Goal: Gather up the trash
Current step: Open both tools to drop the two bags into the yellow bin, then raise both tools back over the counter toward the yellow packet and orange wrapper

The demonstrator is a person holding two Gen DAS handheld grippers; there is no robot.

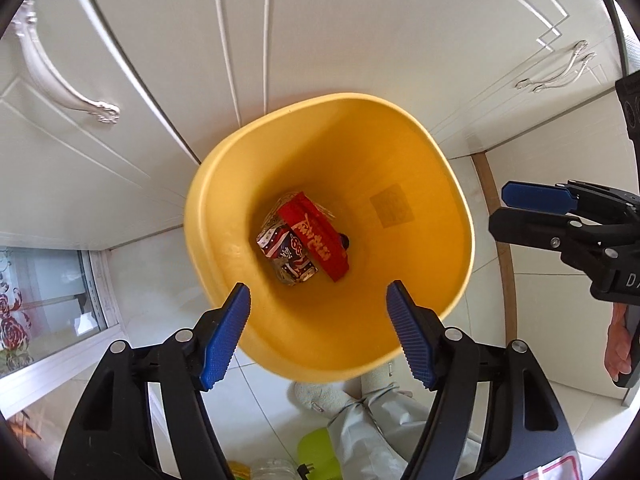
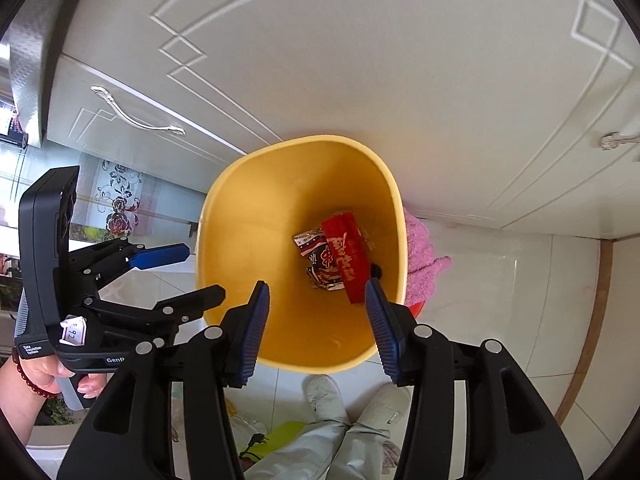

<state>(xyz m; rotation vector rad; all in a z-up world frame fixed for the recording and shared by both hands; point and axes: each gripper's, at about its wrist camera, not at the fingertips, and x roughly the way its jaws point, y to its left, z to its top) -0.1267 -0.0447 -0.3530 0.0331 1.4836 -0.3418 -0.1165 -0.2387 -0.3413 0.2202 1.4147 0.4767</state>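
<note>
**Both claws apart above the yellow bin**

The left gripper (image 1: 319,300) points straight down over the near rim of the yellow bin (image 1: 224,184), its blue pads spread wide with nothing between them. Beyond its fingertips, at the bin's bottom, lie a red packet (image 1: 320,236) and a crumpled red-white-and-dark wrapper (image 1: 286,254), touching each other. The right gripper (image 2: 316,308) hangs the same way, aimed down over the bin's near edge, its jaws also apart and empty; the same trash sits just ahead of its right finger. In the left wrist view the right gripper appears off to the right side, level with the bin's rim. White cabinet doors (image 1: 160,40) stand behind the bin, and a pink cloth (image 2: 420,256) lies beside it on the right.
</note>
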